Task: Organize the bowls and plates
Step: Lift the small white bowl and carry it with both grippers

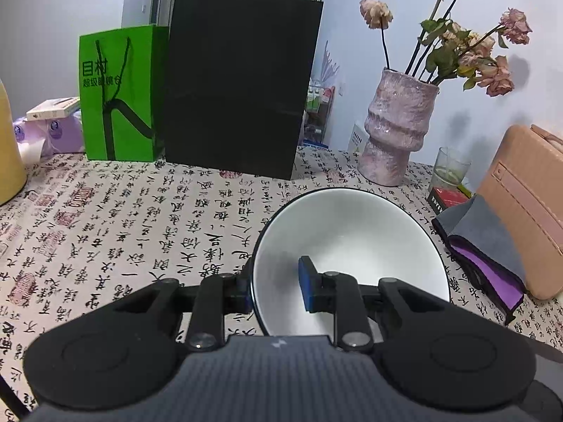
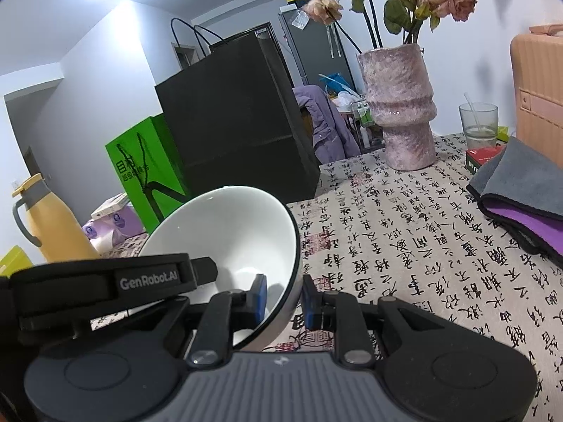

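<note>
Blue rubber pads on matte black plastic jaws pinched the same white bowl (image 1: 352, 246) from both sides — the left gripper (image 1: 276, 290) clamped its left rim, one pad inside the glossy ceramic wall and the other outside. The right gripper (image 2: 285, 297) gripped the opposite rim likewise, so the bowl (image 2: 228, 232) hung between the two tools, tilted, its thin dark edge line showing, clear of the table. Each tool's body was ribbed grey, flanked by round black discs.

Below lay a cloth-covered table (image 1: 140, 228), the fabric pale and printed all over with black calligraphy and red seals. Toward the back stood a tall black paper bag (image 1: 239, 84) with cord handles and, just beside it, a smaller green paper bag (image 1: 119, 95). A rough, lumpy pink vase (image 1: 397, 130) with a waisted shape held dried, faded roses (image 1: 485, 45). Near it sat a clear drinking glass (image 1: 452, 167), a small red box (image 1: 447, 200) and a folded grey-and-purple cloth (image 1: 485, 246) — soft, bound in black — against a smooth peach-coloured case (image 1: 527, 204). A yellow flask (image 2: 59, 225) with a grey handle stood at the left edge. Pale walls ran behind.
</note>
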### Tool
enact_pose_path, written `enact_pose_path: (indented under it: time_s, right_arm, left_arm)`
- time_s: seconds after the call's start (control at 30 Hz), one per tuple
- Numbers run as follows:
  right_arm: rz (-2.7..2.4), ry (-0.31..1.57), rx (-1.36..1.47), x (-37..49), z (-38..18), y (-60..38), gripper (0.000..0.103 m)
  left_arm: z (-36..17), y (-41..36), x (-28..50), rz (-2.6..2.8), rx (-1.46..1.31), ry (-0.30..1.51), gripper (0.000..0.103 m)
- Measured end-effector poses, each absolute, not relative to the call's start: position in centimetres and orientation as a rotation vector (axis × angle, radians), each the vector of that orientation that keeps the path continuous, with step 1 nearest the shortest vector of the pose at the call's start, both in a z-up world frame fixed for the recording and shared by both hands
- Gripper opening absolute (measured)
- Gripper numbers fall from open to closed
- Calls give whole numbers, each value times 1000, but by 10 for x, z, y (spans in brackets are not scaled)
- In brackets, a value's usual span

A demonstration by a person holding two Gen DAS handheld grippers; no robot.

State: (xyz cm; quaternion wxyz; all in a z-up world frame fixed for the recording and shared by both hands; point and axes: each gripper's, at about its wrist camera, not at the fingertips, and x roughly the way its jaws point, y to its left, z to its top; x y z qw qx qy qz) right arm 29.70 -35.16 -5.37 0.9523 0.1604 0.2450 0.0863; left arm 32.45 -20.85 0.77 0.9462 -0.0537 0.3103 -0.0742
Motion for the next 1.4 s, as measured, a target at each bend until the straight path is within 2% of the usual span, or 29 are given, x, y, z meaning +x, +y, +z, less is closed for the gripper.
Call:
enact_pose_path:
  time_s: [1.4]
  right_arm:
    - [232, 462, 284, 244, -21, -293, 20]
  left_arm:
    - [37, -146, 260, -106, -154, 565, 24]
